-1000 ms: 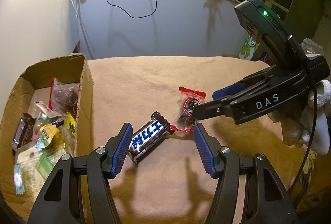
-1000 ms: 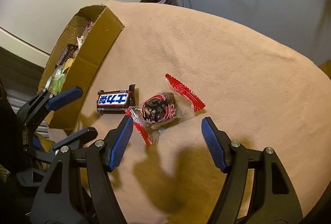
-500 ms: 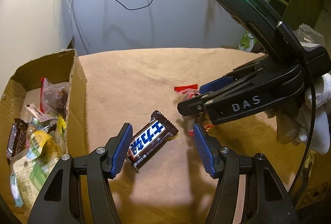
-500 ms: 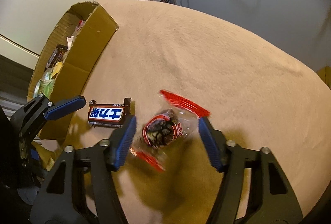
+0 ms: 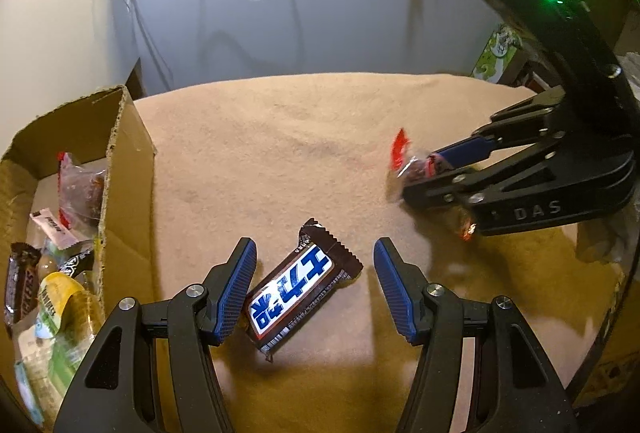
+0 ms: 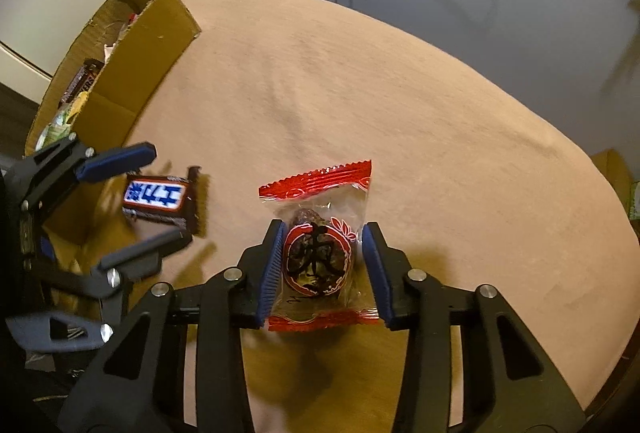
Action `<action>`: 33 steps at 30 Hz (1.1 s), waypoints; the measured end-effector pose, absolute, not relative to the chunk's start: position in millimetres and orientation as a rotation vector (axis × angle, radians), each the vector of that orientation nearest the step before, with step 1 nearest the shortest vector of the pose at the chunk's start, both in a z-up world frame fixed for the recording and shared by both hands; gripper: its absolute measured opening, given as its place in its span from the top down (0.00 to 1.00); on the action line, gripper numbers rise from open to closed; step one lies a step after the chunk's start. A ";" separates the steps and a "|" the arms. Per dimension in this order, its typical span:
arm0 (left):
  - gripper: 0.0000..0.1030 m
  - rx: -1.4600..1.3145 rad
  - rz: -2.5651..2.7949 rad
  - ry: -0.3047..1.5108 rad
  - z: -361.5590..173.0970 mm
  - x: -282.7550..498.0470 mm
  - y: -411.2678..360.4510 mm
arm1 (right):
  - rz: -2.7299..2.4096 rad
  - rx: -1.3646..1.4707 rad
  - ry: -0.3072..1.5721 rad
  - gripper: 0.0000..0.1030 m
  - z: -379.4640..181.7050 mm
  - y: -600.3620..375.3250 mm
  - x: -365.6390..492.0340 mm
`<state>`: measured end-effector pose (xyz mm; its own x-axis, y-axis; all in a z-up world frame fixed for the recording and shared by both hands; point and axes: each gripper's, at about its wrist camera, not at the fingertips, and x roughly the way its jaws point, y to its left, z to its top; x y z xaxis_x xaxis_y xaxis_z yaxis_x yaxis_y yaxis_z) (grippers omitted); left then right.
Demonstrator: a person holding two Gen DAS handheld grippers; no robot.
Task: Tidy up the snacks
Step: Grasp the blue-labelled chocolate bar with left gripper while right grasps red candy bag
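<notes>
- Left wrist view: our left gripper [image 5: 314, 283] stands released, its blue pads spread to either side of the brown chocolate bar [image 5: 298, 293], which lies flat and slanted on the tan cloth [image 5: 260, 161] between them. The left pad looks to be just beside the bar's wrapper; we cannot tell whether it touches.
- To this gripper's left stands the cardboard box [image 5: 120, 193], already holding several wrapped snacks. Ahead and to the right, our right gripper [image 5: 432, 173] reaches in with the red-edged clear packet [image 5: 404, 161].
- Right wrist view: our right gripper [image 6: 324, 265] has just been closing, and its pads now press on both sides of the clear packet [image 6: 320, 245].
- The chocolate bar [image 6: 158, 199] lies to the left, between the left gripper's [image 6: 148, 201] fingers, with the box [image 6: 132, 65] beyond.
</notes>
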<state>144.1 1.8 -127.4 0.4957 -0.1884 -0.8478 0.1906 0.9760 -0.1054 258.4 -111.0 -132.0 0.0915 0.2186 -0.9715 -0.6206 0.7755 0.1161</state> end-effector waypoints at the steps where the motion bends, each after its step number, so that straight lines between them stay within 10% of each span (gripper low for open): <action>1: 0.41 0.013 -0.225 1.040 -129.5 145.1 0.8 | 0.641 -0.367 1.343 0.60 -131.8 -113.2 258.9; 33: 0.49 0.050 -0.138 1.062 -146.2 144.1 -15.2 | 0.648 -0.403 1.292 0.60 -133.2 -129.0 247.9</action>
<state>144.1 -15.2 -146.2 0.4795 -0.0892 -0.8730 0.1373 0.9902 -0.0258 247.9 -129.0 -133.2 0.1376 0.2158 -0.9667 -0.6456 0.7597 0.0777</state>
